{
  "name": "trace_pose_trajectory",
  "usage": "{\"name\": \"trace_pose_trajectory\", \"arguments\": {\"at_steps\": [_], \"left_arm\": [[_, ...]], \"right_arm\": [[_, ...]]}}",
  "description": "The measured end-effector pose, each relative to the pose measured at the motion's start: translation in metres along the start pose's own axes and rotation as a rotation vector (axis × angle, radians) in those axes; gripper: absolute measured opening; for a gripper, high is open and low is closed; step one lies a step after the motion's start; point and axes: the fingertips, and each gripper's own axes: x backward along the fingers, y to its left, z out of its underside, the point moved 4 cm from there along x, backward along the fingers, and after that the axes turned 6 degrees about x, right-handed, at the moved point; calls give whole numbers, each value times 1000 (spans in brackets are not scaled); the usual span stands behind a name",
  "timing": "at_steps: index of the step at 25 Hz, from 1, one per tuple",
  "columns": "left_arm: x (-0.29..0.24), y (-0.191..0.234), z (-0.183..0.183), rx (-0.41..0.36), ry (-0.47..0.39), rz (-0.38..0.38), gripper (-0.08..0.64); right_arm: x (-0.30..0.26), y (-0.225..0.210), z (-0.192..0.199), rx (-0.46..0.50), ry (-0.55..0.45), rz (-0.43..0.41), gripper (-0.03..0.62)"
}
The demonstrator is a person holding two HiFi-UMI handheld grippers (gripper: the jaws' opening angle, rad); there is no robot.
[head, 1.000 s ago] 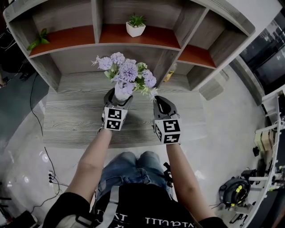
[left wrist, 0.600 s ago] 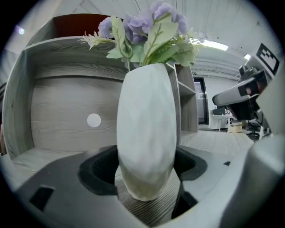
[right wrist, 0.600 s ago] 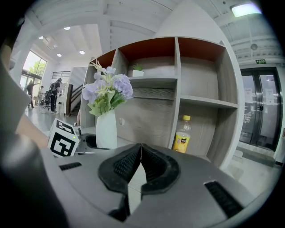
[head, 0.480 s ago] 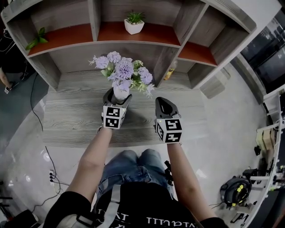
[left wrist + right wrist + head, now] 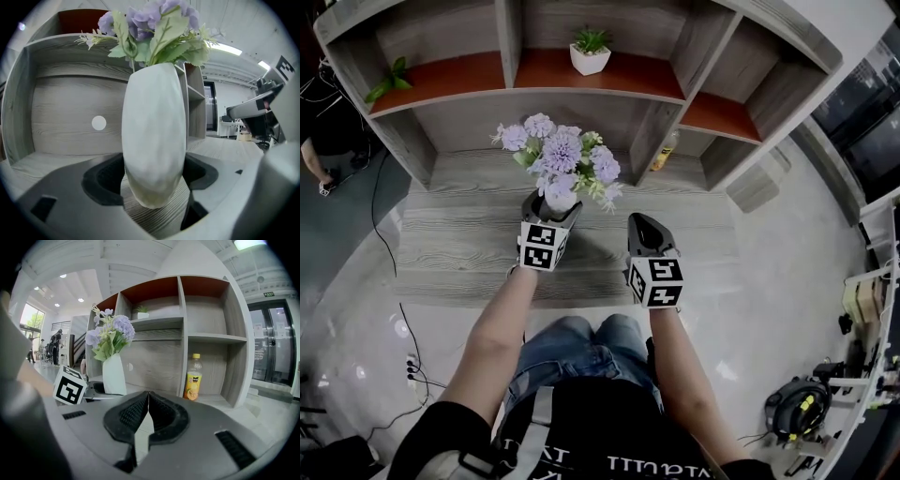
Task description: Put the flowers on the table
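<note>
Left fingers (image 5: 101, 180) round vase (image 5: 153, 140) of flowers (image 5: 154, 28)

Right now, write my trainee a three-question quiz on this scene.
1. True or false: the right tool is shut, with nothing between its jaws.
2. What does the left tool hold? A a mug; B the white vase of flowers; C a book.
3. Where does the yellow bottle stand?

Key: 1 true. 2 B. 3 In the lower right compartment of the shelf.
</note>
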Motion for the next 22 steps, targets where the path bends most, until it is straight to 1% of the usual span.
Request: {"name": "trace_pose_trajectory", "arguments": {"at_steps": [4,7,8,12,17,22], "left_arm": [[3,-1,0,-2,17,4,374],[5,-1,2,0,33,-2,374],[6,0,3,3,37,-9,377],[14,2,0,26,31,-30,433],[27,0,-12,32,40,-33,445],[42,-2,-28,24,50,-28,446]], "right_arm": [[5,6,5,-38,0,4,17],[7,5,1,-42,-2,9,17],[8,3,-1,-41,-6,12,17],[10,-5,-16,-32,-21,29,17],[15,-12,-34,-30,-22,38,17],[20,-10,-52,-23,-12,22,17]]}}
